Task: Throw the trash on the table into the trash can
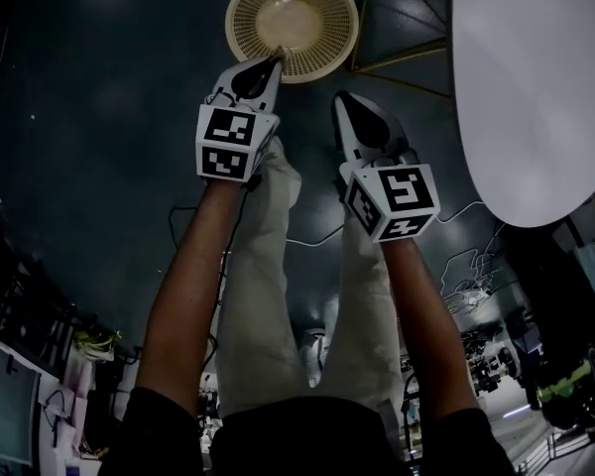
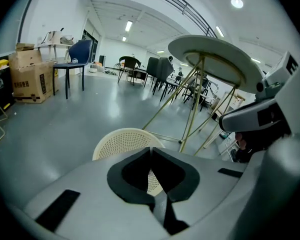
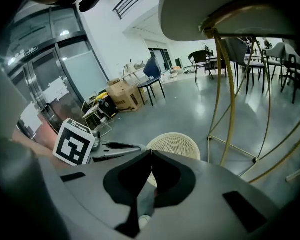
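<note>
The cream mesh trash can [image 1: 246, 13] stands on the dark floor [image 1: 99, 97] beside the legs [image 1: 397, 65] of the white round surface [image 1: 535, 87], whose visible top bears no trash. The left hand-held gripper [image 1: 274, 60] points down at the can's near rim. The right hand-held gripper [image 1: 343, 99] hangs just beside it, both with jaws pressed together on nothing, so they seem merely aimed at the can, carrying nothing to drop.

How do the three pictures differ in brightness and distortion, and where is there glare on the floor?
Head view: dark and underexposed, only the cream perforated plastic basket and the white round tabletop stand out bright. Left gripper view: bright, strongly fisheye-curved with black corners, lamp glare on the glossy grey floor. Right gripper view: same fisheye bending, dimmer at its left side.
</note>
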{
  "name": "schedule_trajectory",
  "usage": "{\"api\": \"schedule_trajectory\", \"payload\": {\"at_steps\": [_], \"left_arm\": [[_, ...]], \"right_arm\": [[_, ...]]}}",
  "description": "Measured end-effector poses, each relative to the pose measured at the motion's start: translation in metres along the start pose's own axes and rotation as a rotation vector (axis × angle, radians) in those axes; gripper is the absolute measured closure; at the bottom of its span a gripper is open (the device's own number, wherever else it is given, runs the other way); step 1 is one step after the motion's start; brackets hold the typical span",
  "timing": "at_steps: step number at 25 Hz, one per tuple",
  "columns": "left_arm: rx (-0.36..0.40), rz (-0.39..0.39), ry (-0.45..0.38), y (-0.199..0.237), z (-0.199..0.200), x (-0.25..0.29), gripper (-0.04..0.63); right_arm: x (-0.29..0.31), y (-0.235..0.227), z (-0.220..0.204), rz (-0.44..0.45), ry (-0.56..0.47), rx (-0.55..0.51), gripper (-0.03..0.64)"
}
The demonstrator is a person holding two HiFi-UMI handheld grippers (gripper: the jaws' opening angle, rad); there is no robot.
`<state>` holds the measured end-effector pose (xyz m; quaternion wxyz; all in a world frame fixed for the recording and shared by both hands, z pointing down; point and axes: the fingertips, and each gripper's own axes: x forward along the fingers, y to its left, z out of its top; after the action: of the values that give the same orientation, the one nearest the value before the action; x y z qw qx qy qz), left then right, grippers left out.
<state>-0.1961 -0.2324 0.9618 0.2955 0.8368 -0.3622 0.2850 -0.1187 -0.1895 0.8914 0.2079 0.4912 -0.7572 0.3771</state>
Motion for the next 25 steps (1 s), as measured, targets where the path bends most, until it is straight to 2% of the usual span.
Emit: {"api": "schedule_trajectory", "payload": {"at_steps": [6,14,17,18,25], "left_arm": [[-0.021,0.010,0.032,0.009,-0.019,0.032,0.578],[-0.091,0.025,0.037,0.022,-0.039,0.048,0.573],[-0.104,0.018,0.033,0.024,-0.042,0.055,0.469],[-0.109,0.012,0.034,0.023,-0.044,0.056,0.456],[-0.107,-0.021,0.050,0.019,-0.046,0.055,0.448]], "right_arm": [[0.016,-0.020,-0.020,-0.011,0.019,0.021,0.598],[0.028,-0.023,-0.038,-0.025,0.027,0.101,0.598],[0.034,-0.023,-0.039,-0.024,0.026,0.100,0.598],[0.035,-0.023,-0.040,-0.026,0.026,0.097,0.598],[0.030,-0.021,-0.045,-0.037,0.040,0.091,0.598]]}}
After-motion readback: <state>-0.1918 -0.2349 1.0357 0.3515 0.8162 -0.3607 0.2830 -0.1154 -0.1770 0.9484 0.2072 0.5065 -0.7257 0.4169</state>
